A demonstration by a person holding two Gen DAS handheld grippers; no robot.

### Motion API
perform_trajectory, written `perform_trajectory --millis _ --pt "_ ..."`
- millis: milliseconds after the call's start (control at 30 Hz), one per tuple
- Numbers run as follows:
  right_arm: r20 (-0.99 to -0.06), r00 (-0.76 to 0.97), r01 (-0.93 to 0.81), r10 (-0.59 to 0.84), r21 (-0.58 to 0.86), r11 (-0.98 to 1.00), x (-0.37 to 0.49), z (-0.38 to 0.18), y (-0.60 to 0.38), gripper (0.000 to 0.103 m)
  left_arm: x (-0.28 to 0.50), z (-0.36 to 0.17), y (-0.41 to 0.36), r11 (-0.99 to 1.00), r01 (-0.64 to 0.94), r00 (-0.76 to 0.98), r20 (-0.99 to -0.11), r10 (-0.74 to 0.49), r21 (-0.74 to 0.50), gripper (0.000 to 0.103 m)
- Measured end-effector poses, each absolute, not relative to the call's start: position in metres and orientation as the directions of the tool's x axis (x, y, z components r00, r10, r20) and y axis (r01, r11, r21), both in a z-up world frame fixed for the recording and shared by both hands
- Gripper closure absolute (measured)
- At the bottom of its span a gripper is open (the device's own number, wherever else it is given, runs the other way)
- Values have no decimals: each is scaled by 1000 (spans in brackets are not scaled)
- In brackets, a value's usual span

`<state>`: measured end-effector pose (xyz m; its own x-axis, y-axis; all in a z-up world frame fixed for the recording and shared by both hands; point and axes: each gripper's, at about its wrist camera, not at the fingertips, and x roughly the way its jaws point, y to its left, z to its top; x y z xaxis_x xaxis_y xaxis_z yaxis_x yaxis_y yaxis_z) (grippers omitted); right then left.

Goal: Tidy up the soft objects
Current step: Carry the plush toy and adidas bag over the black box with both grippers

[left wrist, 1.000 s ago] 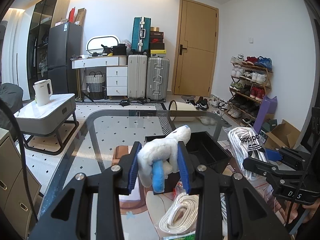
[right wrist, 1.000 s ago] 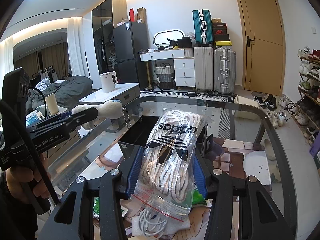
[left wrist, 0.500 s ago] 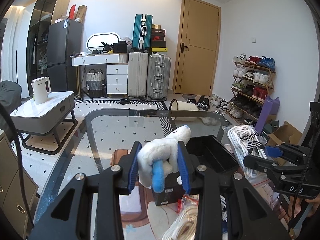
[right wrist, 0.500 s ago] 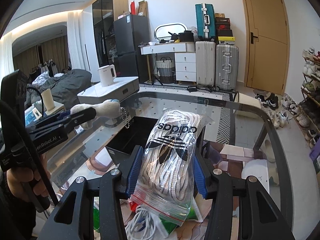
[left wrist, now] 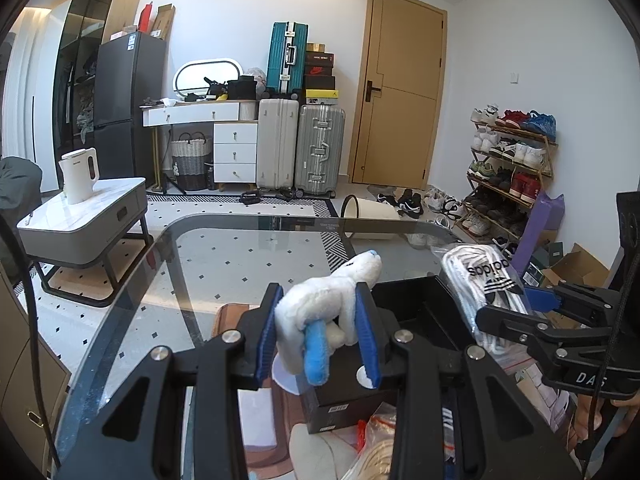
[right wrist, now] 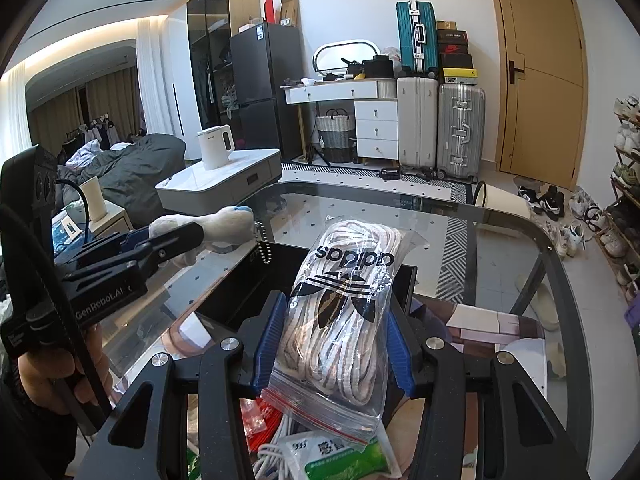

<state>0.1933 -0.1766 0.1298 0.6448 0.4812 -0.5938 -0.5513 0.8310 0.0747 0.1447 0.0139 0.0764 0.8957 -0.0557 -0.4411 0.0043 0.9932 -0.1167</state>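
Observation:
My left gripper (left wrist: 320,332) is shut on a white plush toy (left wrist: 326,300) with blue tips, held above the near left corner of an open black box (left wrist: 420,316). From the right wrist view the same toy (right wrist: 224,222) sticks out of the left gripper (right wrist: 172,240), a bead chain hanging from it. My right gripper (right wrist: 332,344) is shut on a clear zip bag of white laces (right wrist: 340,300) with a black logo, over the box (right wrist: 256,280). That bag (left wrist: 484,284) also shows at the right of the left wrist view.
The box stands on a glass table (left wrist: 248,248) with a rounded far edge. More bagged items (right wrist: 320,448) lie under the grippers at the near side. A person's hand (right wrist: 44,376) holds the left gripper's handle. A low white table with a kettle (left wrist: 80,176) stands left.
Both grippers have moved forward over the table toward the black box, each keeping its hold. The box now sits closer and lower in both views.

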Motion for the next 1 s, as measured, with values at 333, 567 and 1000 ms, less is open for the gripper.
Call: perform_trajectory --millis 333,567,1000 --pt "-612 643 -544 461 58 837 214 123 -177 55 166 70 -1 994 22 882 -466 -70 -107 69" --pt "-627 644 -550 439 19 835 219 115 -167 55 177 65 -9 996 32 872 -485 -67 -81 69" --pt "-665 618 -565 420 -4 825 230 99 -155 55 189 52 -13 997 32 851 -521 -62 -66 69"
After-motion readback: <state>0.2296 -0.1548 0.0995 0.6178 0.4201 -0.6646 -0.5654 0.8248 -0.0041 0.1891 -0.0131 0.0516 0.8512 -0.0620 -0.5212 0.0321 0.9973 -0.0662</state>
